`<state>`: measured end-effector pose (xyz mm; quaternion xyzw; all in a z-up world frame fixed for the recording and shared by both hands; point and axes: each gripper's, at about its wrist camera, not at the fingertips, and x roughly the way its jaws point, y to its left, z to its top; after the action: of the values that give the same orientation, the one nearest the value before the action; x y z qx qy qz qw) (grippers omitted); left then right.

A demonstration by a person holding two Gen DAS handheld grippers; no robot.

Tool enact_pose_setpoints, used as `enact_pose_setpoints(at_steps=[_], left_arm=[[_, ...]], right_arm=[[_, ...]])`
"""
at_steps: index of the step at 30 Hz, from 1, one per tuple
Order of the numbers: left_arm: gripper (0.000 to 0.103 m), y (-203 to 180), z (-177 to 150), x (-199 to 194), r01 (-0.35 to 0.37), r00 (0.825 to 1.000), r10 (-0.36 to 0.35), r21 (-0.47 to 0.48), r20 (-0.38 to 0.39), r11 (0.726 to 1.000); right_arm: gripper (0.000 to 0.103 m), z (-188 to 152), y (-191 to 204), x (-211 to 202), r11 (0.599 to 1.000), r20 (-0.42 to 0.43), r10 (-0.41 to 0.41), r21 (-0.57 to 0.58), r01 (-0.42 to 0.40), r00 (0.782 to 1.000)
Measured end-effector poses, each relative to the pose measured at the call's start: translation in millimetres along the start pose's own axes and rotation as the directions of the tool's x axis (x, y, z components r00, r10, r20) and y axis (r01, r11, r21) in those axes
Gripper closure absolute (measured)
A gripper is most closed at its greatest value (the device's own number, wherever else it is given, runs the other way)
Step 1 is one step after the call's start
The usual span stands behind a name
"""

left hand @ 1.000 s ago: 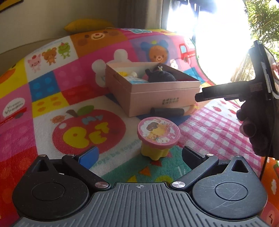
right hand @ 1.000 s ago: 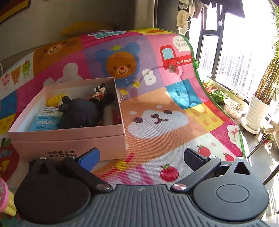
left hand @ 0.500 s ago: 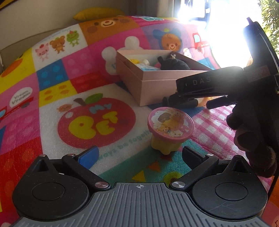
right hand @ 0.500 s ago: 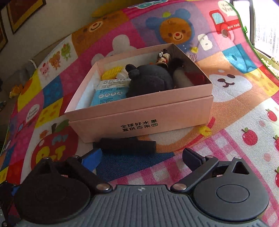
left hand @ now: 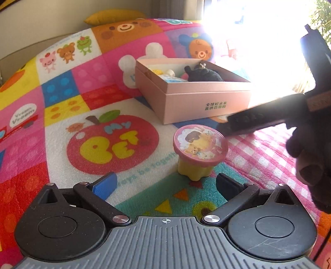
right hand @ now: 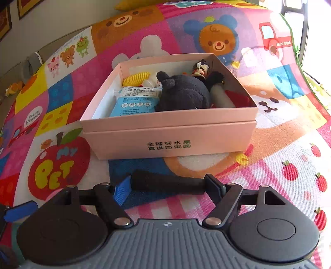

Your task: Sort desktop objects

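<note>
A pink box (right hand: pixel 169 136) sits on the colourful mat and holds a black plush toy (right hand: pixel 184 93), a blue packet (right hand: pixel 136 101), a yellow toy and a small figurine. A black cylinder (right hand: pixel 167 184) lies on the mat in front of the box. My right gripper (right hand: pixel 167 186) is open, its fingers at either end of the cylinder; it also shows in the left wrist view (left hand: pixel 258 120). A yellow cup with a pink picture lid (left hand: pixel 199 151) stands upright on the mat, just ahead of my open, empty left gripper (left hand: pixel 163 184). The box shows there too (left hand: pixel 206 103).
The play mat (right hand: pixel 289 144) covers the whole surface and slopes up at the back toward a wall. A yellow cushion (left hand: pixel 115 16) lies at the far edge. Bright window glare fills the upper right of the left wrist view.
My right gripper has come down and forward to the black cylinder, so its fingers now flank it. My left gripper has stayed about where it was, behind the cup.
</note>
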<state>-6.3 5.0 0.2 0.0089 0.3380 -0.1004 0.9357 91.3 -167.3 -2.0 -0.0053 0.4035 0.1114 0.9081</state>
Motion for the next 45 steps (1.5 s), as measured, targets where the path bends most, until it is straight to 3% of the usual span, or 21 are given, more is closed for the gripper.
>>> enact_pose_setpoints(at_steps=[8, 13, 19, 25, 29, 32, 34, 36, 42, 45], left_arm=[[0.0, -7.9, 0.7, 3.6, -0.039, 0.999, 0.04, 0.043, -0.027, 0.998], [0.0, -11.6, 3.2, 4.7, -0.065, 0.997, 0.067, 0.032, -0.047, 0.997], [0.0, -14.3, 5.6, 5.0, -0.09, 0.993, 0.091, 0.016, -0.076, 0.996], [0.0, -15.5, 10.2, 4.8, -0.111, 0.987, 0.108, -0.017, -0.117, 0.994], [0.0, -17.1, 7.6, -8.7, -0.089, 0.996, 0.088, -0.036, -0.031, 0.995], [0.001, -32.7, 10.3, -18.8, -0.116, 0.99, 0.113, 0.024, 0.088, 0.993], [0.006, -42.8, 15.5, -19.4, -0.117, 0.987, 0.109, 0.062, 0.122, 0.991], [0.019, -48.0, 20.2, -15.6, -0.122, 0.986, 0.111, 0.083, 0.125, 0.989], [0.021, -47.0, 24.9, -2.7, -0.114, 0.988, 0.107, 0.058, 0.114, 0.992], [0.029, -48.1, 22.4, -0.3, -0.096, 0.991, 0.088, 0.076, 0.103, 0.992]], right_arm=[[0.027, -62.1, -27.8, -56.7, 0.994, 0.059, -0.036, -0.105, 0.042, 0.998], [0.027, -84.1, -35.0, -70.0, 0.994, 0.084, -0.03, -0.099, 0.038, 0.996], [0.008, -84.8, -41.1, -67.6, 0.998, 0.096, -0.032, -0.049, 0.037, 0.995], [0.0, -86.1, -44.7, -70.0, 0.999, 0.118, -0.037, -0.021, 0.039, 0.992], [0.0, -87.5, -47.5, -74.3, 0.999, 0.145, -0.031, -0.003, 0.032, 0.989], [0.0, -87.8, -50.5, -77.0, 1.0, 0.161, -0.016, 0.009, 0.015, 0.987], [0.0, -88.0, -52.0, -78.3, 1.0, 0.169, -0.002, 0.013, 0.0, 0.986], [0.0, -88.4, -53.4, -80.0, 1.0, 0.179, 0.005, 0.016, -0.008, 0.984], [0.0, -88.9, -53.2, -82.5, 1.0, 0.193, 0.011, 0.015, -0.014, 0.981], [0.0, -89.8, -52.9, -85.8, 1.0, 0.206, 0.015, 0.005, -0.017, 0.978]])
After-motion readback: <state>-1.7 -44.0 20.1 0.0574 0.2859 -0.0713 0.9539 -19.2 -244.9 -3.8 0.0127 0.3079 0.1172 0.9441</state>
